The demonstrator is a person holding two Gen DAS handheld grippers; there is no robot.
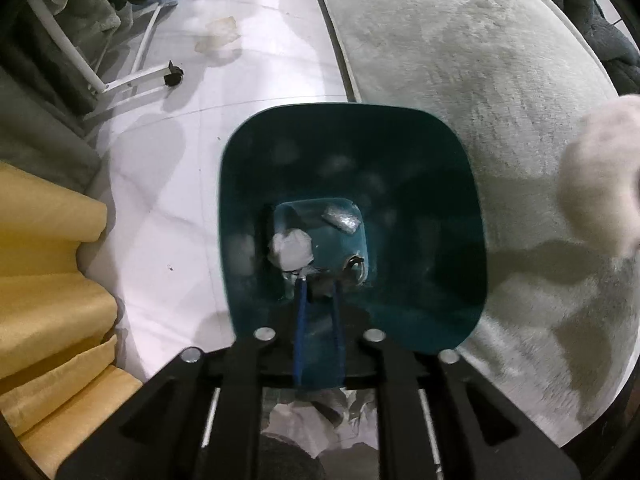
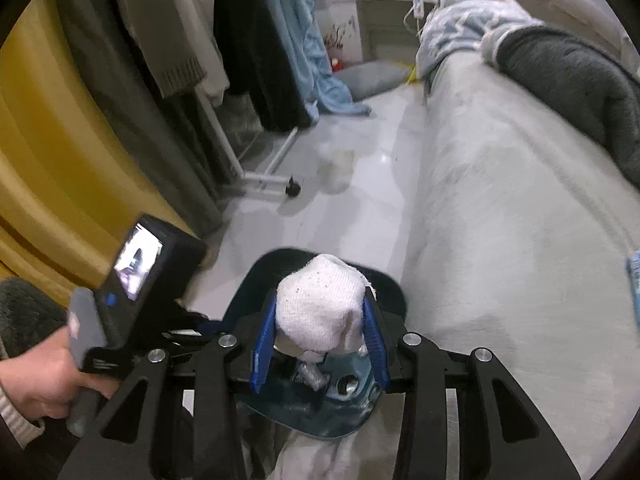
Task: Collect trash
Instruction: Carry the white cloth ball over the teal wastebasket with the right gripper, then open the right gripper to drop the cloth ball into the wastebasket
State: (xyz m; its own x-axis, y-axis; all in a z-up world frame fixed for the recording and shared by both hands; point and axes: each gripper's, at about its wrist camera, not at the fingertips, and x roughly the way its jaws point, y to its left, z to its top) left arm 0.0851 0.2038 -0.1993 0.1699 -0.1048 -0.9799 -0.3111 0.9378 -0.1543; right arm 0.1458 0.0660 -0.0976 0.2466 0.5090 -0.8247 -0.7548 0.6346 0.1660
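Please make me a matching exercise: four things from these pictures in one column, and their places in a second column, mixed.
1 white cloth
2 crumpled paper
3 teal bin
4 yellow curtain

a at the bin's bottom
b clamped by the left tongs
c at the far left
d between the right tongs

Pairs: 1-d, 2-a, 3-b, 4-c

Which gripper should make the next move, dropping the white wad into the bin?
Right. The right gripper already grips the white wad above the bin; the left gripper is shut on its rim.
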